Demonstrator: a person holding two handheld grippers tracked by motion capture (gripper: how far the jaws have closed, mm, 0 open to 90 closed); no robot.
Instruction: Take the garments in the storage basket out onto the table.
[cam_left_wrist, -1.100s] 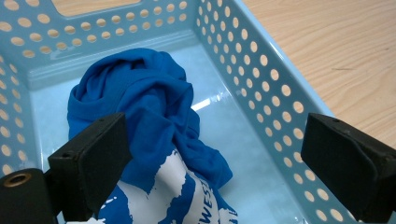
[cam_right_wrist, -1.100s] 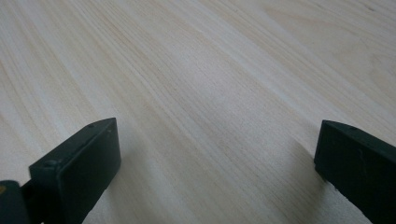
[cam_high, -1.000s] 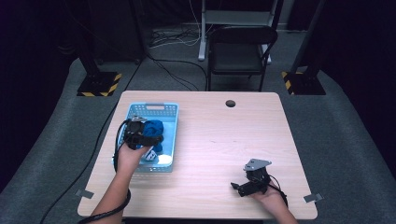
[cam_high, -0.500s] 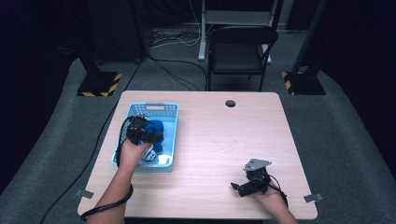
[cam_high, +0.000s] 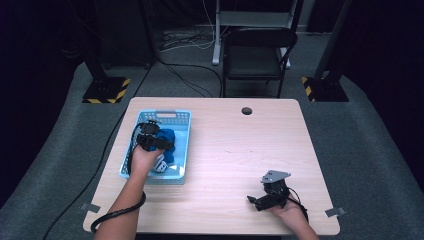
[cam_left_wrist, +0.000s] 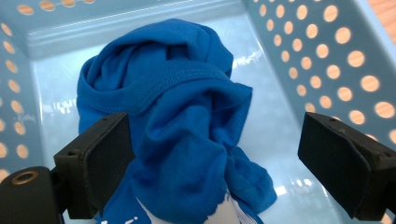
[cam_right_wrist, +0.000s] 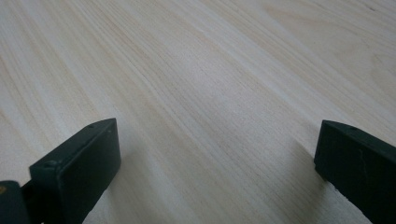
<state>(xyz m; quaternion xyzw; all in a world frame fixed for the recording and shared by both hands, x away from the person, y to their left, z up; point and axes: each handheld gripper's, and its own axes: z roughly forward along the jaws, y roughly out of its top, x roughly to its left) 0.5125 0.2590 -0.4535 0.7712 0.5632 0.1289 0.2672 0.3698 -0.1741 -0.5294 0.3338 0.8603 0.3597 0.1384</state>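
- Nearest the person, the right gripper (cam_high: 260, 201) rests low on the wooden table (cam_high: 240, 150) near its front right edge, jaws spread wide over bare wood, nothing between them.
- Further in, the left gripper (cam_high: 150, 141) hangs over the light blue basket (cam_high: 165, 116) at the table's left, jaws spread wide on either side of the cloth, not pinching it.
- The blue cloth (cam_left_wrist: 173, 121) lies crumpled inside the basket; its bunched length runs from the basket's near end toward the far wall, with a white patch at the near end.
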